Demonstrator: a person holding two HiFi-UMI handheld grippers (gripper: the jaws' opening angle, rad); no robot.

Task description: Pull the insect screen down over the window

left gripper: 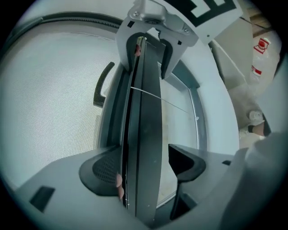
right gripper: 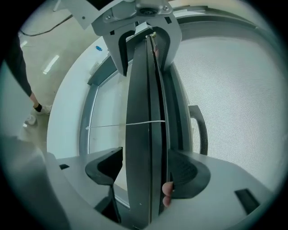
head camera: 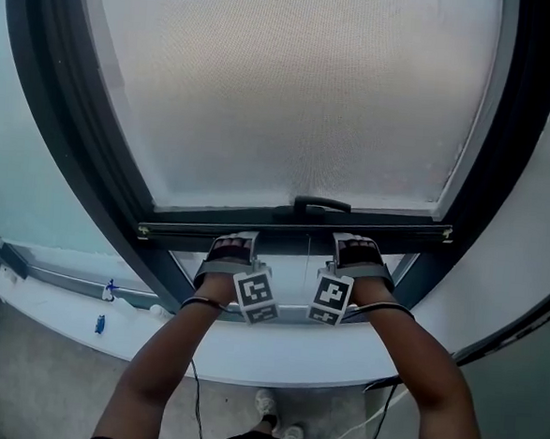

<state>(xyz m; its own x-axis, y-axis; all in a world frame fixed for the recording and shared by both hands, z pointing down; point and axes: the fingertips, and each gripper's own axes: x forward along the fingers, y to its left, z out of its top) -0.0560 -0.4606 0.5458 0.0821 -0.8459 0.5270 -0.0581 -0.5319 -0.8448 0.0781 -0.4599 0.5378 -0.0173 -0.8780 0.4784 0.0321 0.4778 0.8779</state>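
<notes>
The insect screen (head camera: pixel 293 93) covers most of the window. Its dark bottom bar (head camera: pixel 293 232) lies level a little above the sill, with a black handle (head camera: pixel 321 206) at its middle. My left gripper (head camera: pixel 231 248) and right gripper (head camera: pixel 357 252) reach the bar either side of that handle. In the left gripper view the bar (left gripper: pixel 144 112) runs between the jaws of the left gripper (left gripper: pixel 144 166): the left jaw touches it and a gap shows at the right jaw. In the right gripper view the right gripper (right gripper: pixel 148 168) straddles the bar (right gripper: pixel 146 112) the same way, mirrored. A thin white cord (left gripper: pixel 153 93) crosses the bar.
The dark window frame (head camera: pixel 83 144) stands on both sides. Below runs the white sill (head camera: pixel 275 355), with a small blue item (head camera: pixel 100 324) at its left. Cables (head camera: pixel 380 423) hang from both grippers. A bottle with a red label (left gripper: pixel 258 58) stands on the floor.
</notes>
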